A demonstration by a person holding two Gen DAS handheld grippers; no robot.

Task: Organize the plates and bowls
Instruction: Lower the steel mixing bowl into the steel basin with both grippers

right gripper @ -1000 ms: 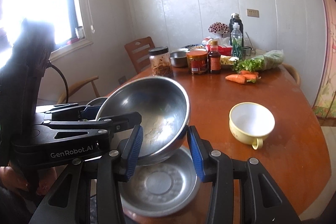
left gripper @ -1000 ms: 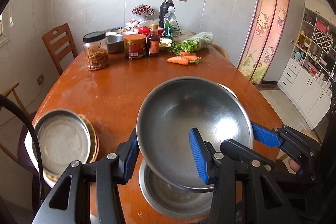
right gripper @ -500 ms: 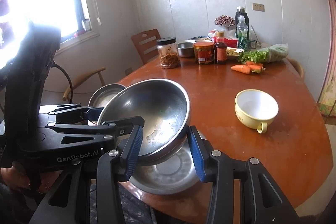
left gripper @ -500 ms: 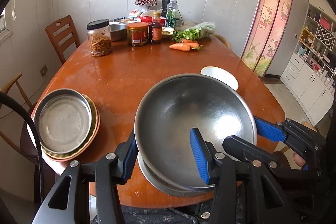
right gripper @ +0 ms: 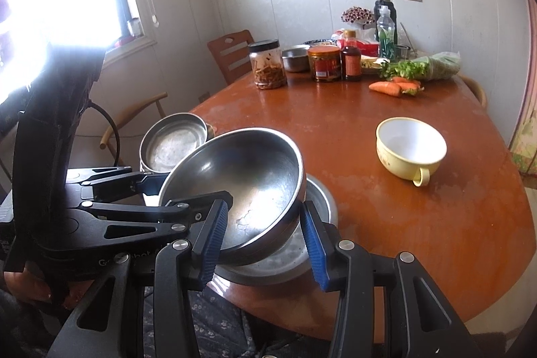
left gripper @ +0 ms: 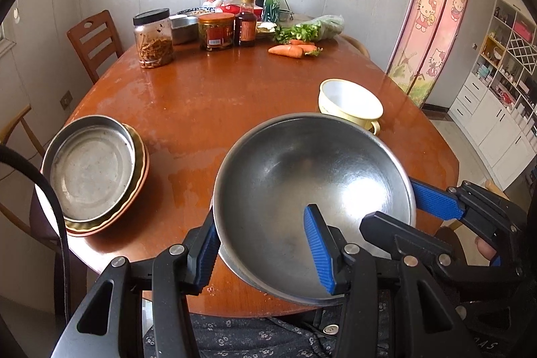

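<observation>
So right now it's the stacking step: both tongs are on the big steel bowl (left gripper: 312, 200), which is held tilted in the air over the near edge of the table (left gripper: 208, 109). The left tongs (left gripper: 265, 252) are clamped on its near rim, 1 blue pad outside and 1 inside. The right tongs (right gripper: 265, 235) straddle the rim on the other side and look clenched on it too, though the contact itself is hard to make out from that wrist view.

Directly under it sits a second shallow steel bowl (right gripper: 302, 254), right at the near edge of the table. My guess is the next move is leveling the big bowl and lowering it straight into that one so it nests, then letting go.

Over at the left edge there's already a stack of plates (left gripper: 92, 176). The yellow cup (right gripper: 411, 148) toward the right edge isn't touched yet.
</observation>
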